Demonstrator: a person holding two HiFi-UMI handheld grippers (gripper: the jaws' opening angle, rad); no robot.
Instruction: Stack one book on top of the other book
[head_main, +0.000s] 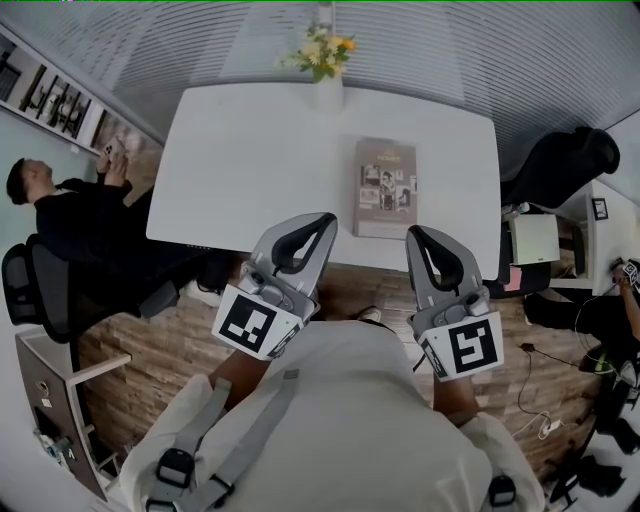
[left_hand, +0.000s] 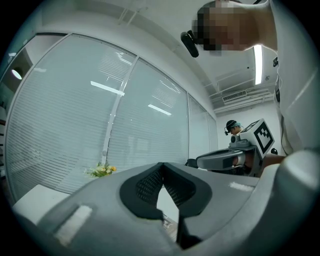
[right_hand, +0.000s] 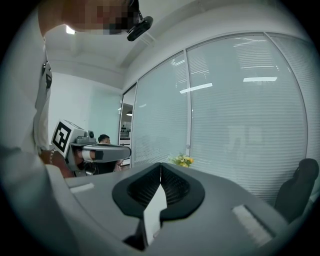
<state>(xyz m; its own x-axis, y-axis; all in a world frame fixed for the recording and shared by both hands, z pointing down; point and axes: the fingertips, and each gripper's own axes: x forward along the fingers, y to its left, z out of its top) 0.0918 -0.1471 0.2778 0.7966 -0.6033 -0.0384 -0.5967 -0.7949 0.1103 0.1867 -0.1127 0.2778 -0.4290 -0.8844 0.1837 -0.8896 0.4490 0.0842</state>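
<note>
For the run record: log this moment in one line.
left gripper shut, empty | right gripper shut, empty | book flat on table, untouched

Table (head_main: 250, 160) smooth, matt white; book (head_main: 385, 187) paper; floor (head_main: 170, 350) wood planks; left claw (head_main: 328, 218) matt grey plastic, ribbed black pads (left_hand: 147, 186).

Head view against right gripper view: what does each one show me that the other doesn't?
Only the head view shows the book, lying flat on the white table. Only the right gripper view looks straight along the right tool: its jaws are shut tip to tip with nothing between them. Both show the flowers at the table's far edge and the left tool.
</note>
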